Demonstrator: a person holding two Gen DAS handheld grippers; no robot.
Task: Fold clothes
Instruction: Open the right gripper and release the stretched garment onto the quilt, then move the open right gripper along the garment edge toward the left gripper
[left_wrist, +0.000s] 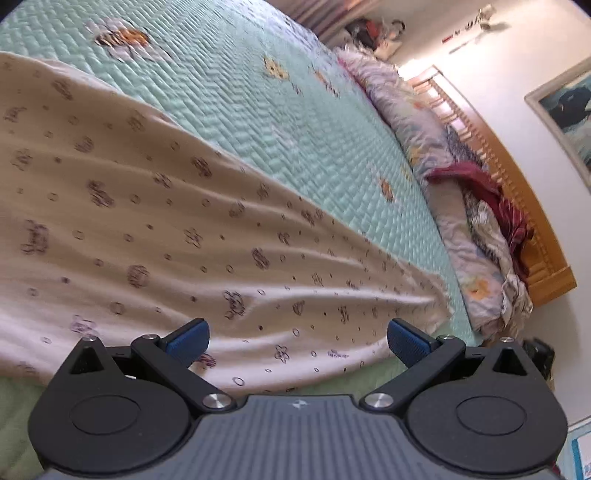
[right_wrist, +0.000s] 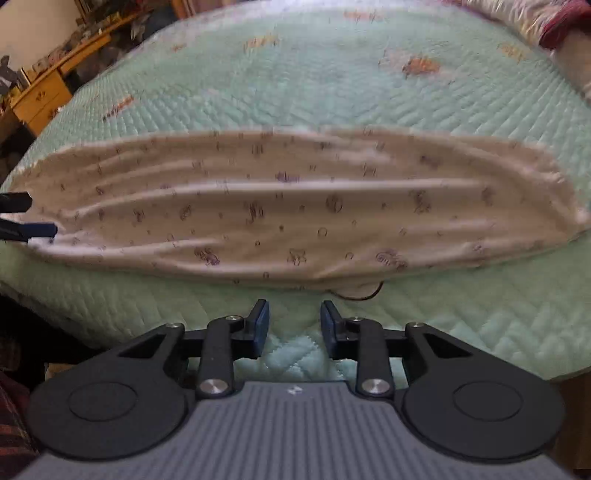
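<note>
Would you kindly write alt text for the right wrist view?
A long, folded cream printed garment lies across a mint quilted bedspread, wrinkled lengthwise. The right gripper hovers before its near edge, jaws open and empty; the left gripper shows at the garment's left end.

A bedroom in a home. A wide bed (left_wrist: 258, 122) under a mint quilt (right_wrist: 295, 92) fills both views, with a wooden slatted headboard (left_wrist: 517, 206), rumpled bedding (left_wrist: 436, 147) heaped along it, a framed picture (left_wrist: 565, 110) on the white wall and a wooden dresser (right_wrist: 40, 99) alongside.
</note>
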